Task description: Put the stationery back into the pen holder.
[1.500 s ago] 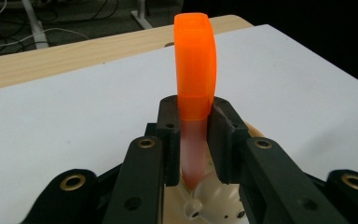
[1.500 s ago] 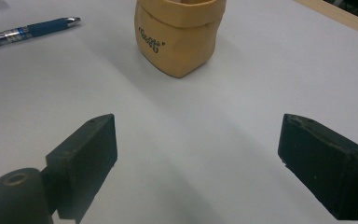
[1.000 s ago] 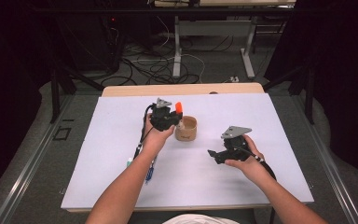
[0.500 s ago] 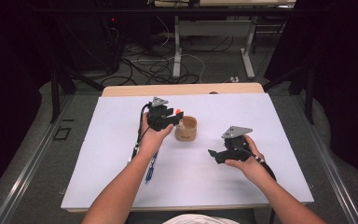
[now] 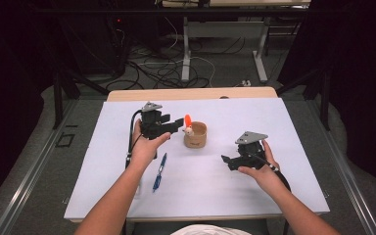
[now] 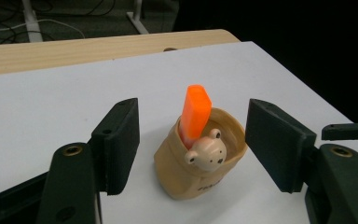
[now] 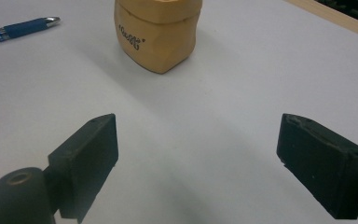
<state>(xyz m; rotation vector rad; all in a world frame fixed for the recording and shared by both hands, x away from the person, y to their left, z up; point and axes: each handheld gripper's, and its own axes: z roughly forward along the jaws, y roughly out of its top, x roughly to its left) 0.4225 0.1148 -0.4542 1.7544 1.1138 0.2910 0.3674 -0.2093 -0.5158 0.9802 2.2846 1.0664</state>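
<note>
High view: we see one cup (image 5: 195, 135) holding one orange marker (image 5: 188, 120), one pen (image 5: 159, 171), and two grippers, left (image 5: 178, 124) just opened, right (image 5: 226, 161) released.

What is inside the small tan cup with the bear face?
An orange marker stands tilted inside the tan cup, its top above the rim, behind the bear face. The cup wall covers its lower end and the cup bottom.
</note>
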